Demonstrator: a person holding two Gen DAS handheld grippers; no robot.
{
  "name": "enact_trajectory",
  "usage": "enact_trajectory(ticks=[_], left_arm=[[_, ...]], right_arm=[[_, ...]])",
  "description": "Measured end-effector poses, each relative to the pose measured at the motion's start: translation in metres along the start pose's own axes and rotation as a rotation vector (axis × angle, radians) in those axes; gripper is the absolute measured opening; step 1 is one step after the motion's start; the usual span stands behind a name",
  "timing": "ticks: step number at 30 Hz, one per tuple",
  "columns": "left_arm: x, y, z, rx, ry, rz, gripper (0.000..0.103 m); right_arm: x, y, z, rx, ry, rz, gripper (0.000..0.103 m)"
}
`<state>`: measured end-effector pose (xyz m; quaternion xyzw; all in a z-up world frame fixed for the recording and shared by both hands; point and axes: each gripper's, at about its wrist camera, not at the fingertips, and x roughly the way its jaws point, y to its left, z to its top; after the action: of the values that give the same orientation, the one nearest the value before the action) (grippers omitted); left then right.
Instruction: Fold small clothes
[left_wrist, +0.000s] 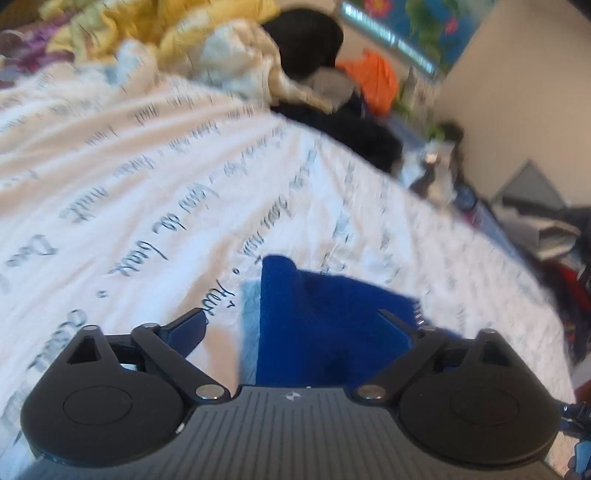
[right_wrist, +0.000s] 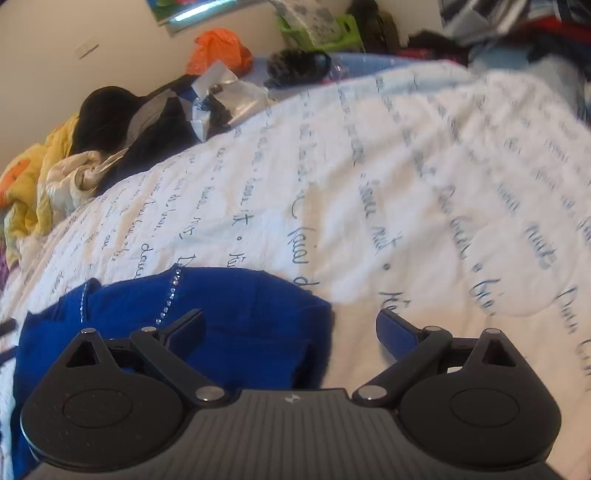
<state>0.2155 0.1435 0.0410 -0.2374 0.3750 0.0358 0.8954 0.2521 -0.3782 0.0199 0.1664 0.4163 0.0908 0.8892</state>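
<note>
L gripper jaws spread, blue garment lying between them, not pinched. R gripper jaws spread too, garment under its left jaw. Bedspread script mostly unreadable; "it" legible.

Folded garment sits on the bedspread near the front, with a clothes pile heaped behind it along the wall.

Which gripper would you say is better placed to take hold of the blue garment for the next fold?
Probably the left gripper: the blue garment fills the gap between its open jaws. The right gripper straddles only its edge.
</note>
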Motion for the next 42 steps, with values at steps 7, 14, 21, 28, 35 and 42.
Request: enact_trajectory(ticks=[7, 14, 21, 28, 35, 42], left_arm=[[-0.008, -0.025, -0.013, 0.29, -0.178, 0.106, 0.008], [0.005, -0.029, -0.034, 0.429, -0.173, 0.208, 0.019], [-0.044, -0.068, -0.039, 0.478, -0.408, 0.106, 0.09], [0.042, -0.097, -0.053, 0.505, -0.125, 0.074, 0.079], [0.046, -0.093, -0.045, 0.502, -0.111, 0.172, 0.096], [-0.069, -0.07, -0.117, 0.477, -0.102, -0.014, 0.099]], right_arm=[[-0.012, 0.021, -0.011, -0.146, -0.124, -0.004, 0.007], [0.005, 0.003, -0.017, -0.05, -0.092, 0.0, 0.016], [-0.036, 0.039, -0.011, -0.063, -0.271, 0.028, 0.05], [0.047, 0.092, -0.041, -0.361, -0.17, -0.126, 0.08], [0.052, 0.098, -0.032, -0.331, -0.138, -0.174, 0.085], [-0.042, 0.11, -0.102, -0.294, -0.147, 0.03, 0.087]])
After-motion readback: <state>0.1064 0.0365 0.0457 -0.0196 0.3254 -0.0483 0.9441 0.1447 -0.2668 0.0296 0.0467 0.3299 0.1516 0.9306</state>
